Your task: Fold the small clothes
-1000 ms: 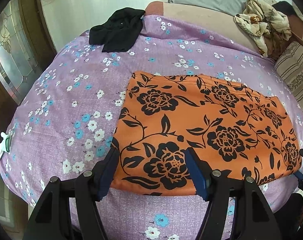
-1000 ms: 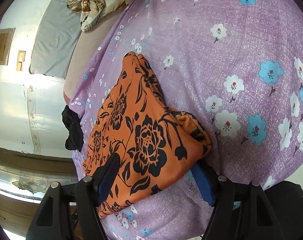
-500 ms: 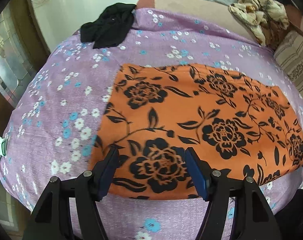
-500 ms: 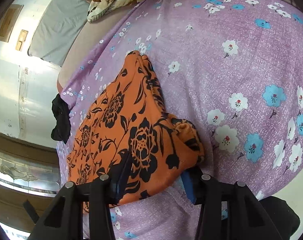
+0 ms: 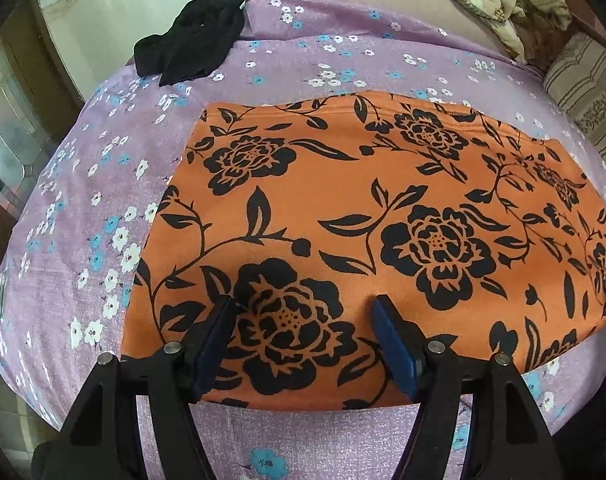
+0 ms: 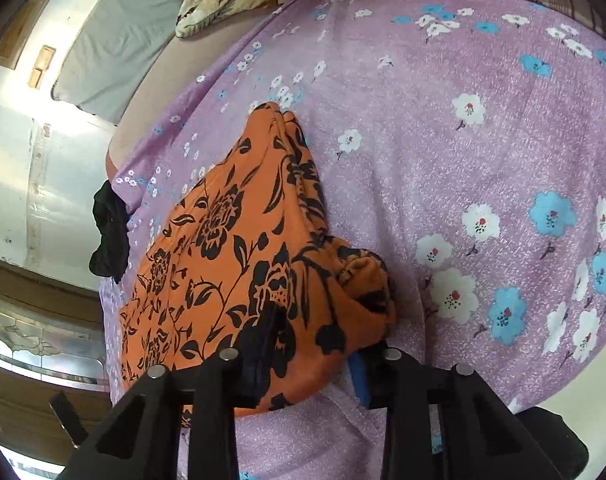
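An orange garment with black flowers [image 5: 363, 220] lies flat on the purple flowered bedsheet [image 5: 103, 184]. My left gripper [image 5: 303, 312] is open, its blue pads resting on the garment's near edge, left part. In the right wrist view the same garment [image 6: 231, 248] shows with its right end bunched. My right gripper [image 6: 315, 344] has its jaws narrowed around the bunched near right corner; one jaw lies on top of the cloth, the other beside it.
A black garment [image 5: 195, 48] lies at the far left of the bed, also in the right wrist view [image 6: 109, 236]. A crumpled beige blanket [image 5: 507, 4] and a striped cushion [image 5: 583, 92] are at the far right. The bed edge is just below my grippers.
Both grippers have moved forward onto the garment's near edge. The right gripper's jaws have narrowed around the bunched corner. The left jaws stayed open.
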